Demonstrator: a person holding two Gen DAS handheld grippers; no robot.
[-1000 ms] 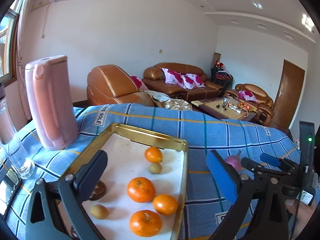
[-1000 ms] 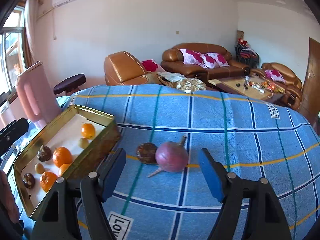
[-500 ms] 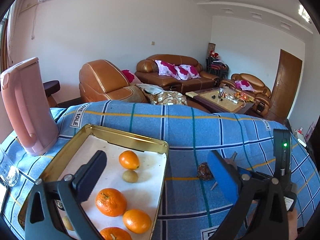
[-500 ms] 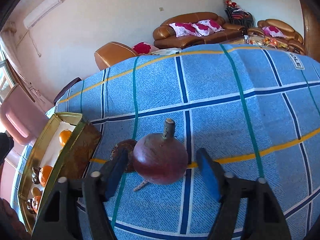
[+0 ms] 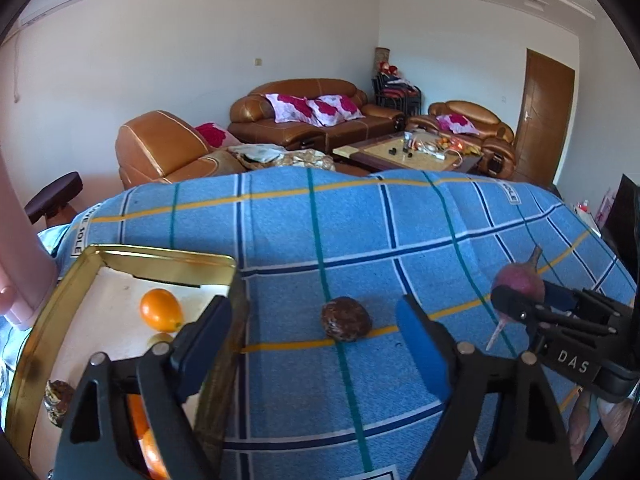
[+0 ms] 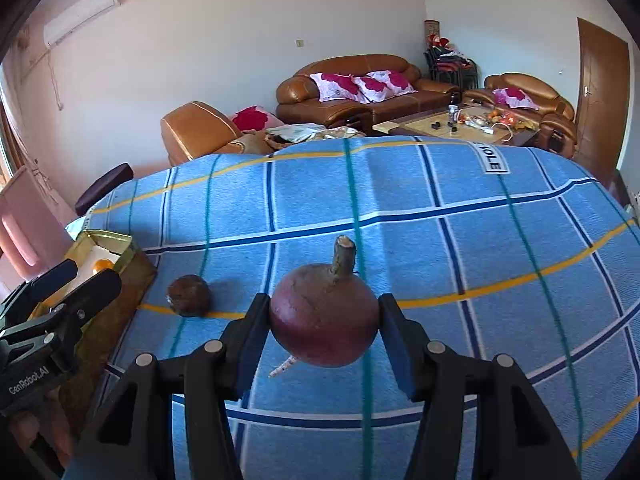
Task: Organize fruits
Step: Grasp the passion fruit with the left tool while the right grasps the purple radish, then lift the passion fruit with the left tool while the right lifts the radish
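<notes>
A dark purple-red round fruit (image 6: 324,328) with a stub stem is pinched between both pads of my right gripper (image 6: 324,310), just over the blue checked cloth (image 6: 460,248); whether it still touches the cloth I cannot tell. The same fruit (image 5: 518,280) shows at the right of the left wrist view. A wrinkled brown fruit (image 5: 346,323) lies on the cloth just ahead of my left gripper (image 5: 312,320), in line with the gap between its fingers. The left jaws are closing, but neither pad touches the fruit. To its left, the gold tray (image 5: 160,254) holds oranges (image 5: 160,310) and a brown fruit (image 5: 58,394).
A pink kettle (image 5: 16,280) stands left of the tray. The tray's right wall (image 5: 228,352) runs close beside my left gripper's left finger. The left gripper (image 6: 60,296) sits at the left edge of the right wrist view. Sofas and a coffee table lie beyond the table.
My left gripper swung right, from over the tray to the brown fruit, and its jaws narrowed. My right gripper moved in on the purple fruit and shut on it.
</notes>
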